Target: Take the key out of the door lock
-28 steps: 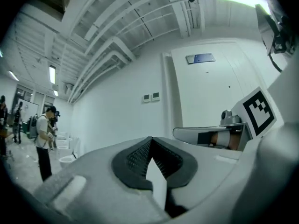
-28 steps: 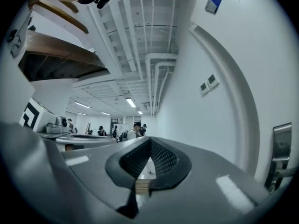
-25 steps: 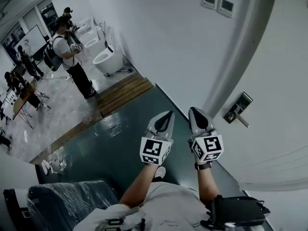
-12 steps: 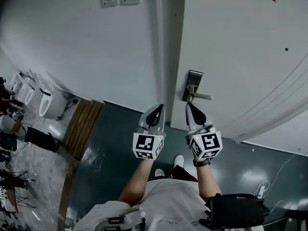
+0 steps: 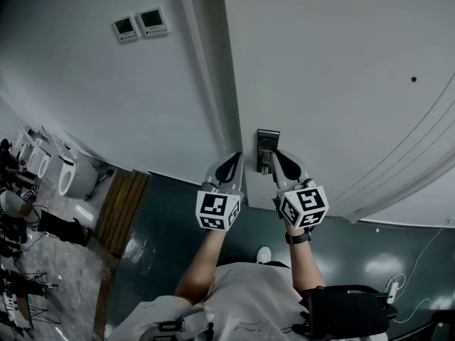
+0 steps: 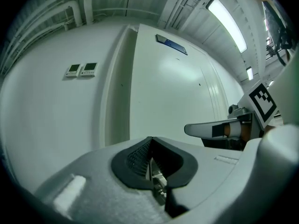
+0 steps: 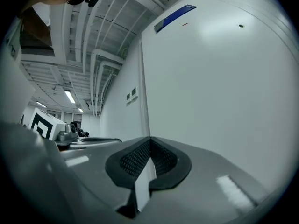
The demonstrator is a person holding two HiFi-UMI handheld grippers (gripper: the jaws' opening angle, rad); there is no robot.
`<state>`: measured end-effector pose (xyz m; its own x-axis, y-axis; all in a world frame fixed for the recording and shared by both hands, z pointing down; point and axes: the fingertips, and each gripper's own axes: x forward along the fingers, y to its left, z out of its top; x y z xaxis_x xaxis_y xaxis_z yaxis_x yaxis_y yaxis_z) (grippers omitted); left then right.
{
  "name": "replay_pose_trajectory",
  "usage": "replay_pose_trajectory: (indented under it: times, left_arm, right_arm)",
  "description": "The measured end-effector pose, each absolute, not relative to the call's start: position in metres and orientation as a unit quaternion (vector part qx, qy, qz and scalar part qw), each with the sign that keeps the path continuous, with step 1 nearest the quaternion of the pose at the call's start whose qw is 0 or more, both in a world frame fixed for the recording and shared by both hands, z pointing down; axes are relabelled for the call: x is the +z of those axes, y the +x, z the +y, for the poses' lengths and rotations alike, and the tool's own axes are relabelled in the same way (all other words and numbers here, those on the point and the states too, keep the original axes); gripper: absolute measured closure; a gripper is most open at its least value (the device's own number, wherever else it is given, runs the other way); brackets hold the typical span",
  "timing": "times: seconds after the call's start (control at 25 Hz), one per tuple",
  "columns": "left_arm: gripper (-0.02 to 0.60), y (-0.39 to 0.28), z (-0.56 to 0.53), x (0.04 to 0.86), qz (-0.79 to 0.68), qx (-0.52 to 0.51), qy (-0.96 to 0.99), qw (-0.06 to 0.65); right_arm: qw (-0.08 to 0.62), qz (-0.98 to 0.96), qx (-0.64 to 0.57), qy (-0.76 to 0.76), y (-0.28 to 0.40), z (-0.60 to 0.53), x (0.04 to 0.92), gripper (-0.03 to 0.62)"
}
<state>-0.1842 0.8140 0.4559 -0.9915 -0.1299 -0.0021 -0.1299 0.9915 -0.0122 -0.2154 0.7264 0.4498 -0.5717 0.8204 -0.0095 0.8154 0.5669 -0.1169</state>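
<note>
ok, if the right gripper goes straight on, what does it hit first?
Probably the door, at or just beside the lock plate; the right gripper points at that edge of the door in both views. Gap unclear.

White door, dark teal floor

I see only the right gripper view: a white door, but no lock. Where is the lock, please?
Observer: In the head view the lock is near the left edge of the door, just past the tip of the right hand-held gripper.
Operator: Is a key in it?
Observer: I cannot tell. The lock is small there, and that hand-held gripper partly covers it.
Operator: And the left one?
Observer: The left hand-held gripper is shut and empty in its own view.
</note>
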Motion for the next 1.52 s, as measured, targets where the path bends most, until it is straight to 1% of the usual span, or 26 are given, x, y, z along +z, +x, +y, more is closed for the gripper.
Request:
replay_pose_trajectory:
  times: [0.12, 0.36, 0.4, 0.44, 0.56, 0.64, 0.88, 1.0, 1.04, 1.16, 1.4, 1.48, 1.52]
  left_arm:
    - [0.580, -0.191, 0.820, 0.454, 0.998, -0.003, -0.062, 0.009]
    - [0.576, -0.228, 0.837, 0.464, 0.997, -0.003, -0.082, 0.008]
    - [0.502, -0.237, 0.840, 0.462, 0.996, -0.004, -0.089, 0.008]
    - [0.465, -0.245, 0.843, 0.461, 0.995, -0.006, -0.097, 0.007]
    - [0.412, -0.263, 0.849, 0.461, 0.993, -0.015, -0.114, 0.005]
    - [0.396, -0.276, 0.850, 0.464, 0.992, -0.014, -0.127, 0.003]
    - [0.400, -0.292, 0.856, 0.479, 0.991, -0.007, -0.134, -0.009]
    - [0.475, -0.293, 0.857, 0.484, 0.990, 0.006, -0.142, 0.000]
    - [0.486, -0.292, 0.856, 0.484, 0.990, 0.009, -0.143, 0.007]
    - [0.489, -0.290, 0.856, 0.483, 0.989, 0.011, -0.145, 0.020]
    - [0.497, -0.293, 0.854, 0.482, 0.989, -0.003, -0.148, 0.019]
    - [0.499, -0.293, 0.854, 0.482, 0.989, -0.001, -0.146, 0.020]
    - [0.499, -0.293, 0.854, 0.482, 0.989, -0.001, -0.146, 0.019]
  right_arm:
    - [0.029, -0.882, 0.057, -0.468, -0.220, 0.731, 0.453, 0.591]
    - [0.048, -0.884, 0.043, -0.463, -0.228, 0.741, 0.469, 0.591]
    - [0.049, -0.887, 0.041, -0.457, -0.232, 0.741, 0.468, 0.591]
    - [0.050, -0.891, 0.039, -0.450, -0.236, 0.740, 0.466, 0.591]
    - [0.053, -0.904, 0.041, -0.422, -0.242, 0.730, 0.466, 0.591]
    - [0.060, -0.912, 0.044, -0.404, -0.248, 0.722, 0.471, 0.591]
    - [0.091, -0.922, 0.047, -0.374, -0.243, 0.716, 0.497, 0.591]
    - [0.106, -0.922, 0.065, -0.366, -0.238, 0.715, 0.511, 0.591]
    - [0.115, -0.922, 0.068, -0.362, -0.235, 0.714, 0.518, 0.591]
    - [0.146, -0.921, 0.080, -0.353, -0.229, 0.707, 0.542, 0.591]
    - [0.207, -0.905, 0.146, -0.341, -0.216, 0.692, 0.599, 0.586]
    - [0.235, -0.892, 0.173, -0.344, -0.213, 0.695, 0.622, 0.449]
    - [0.248, -0.885, 0.190, -0.345, -0.212, 0.697, 0.633, 0.416]
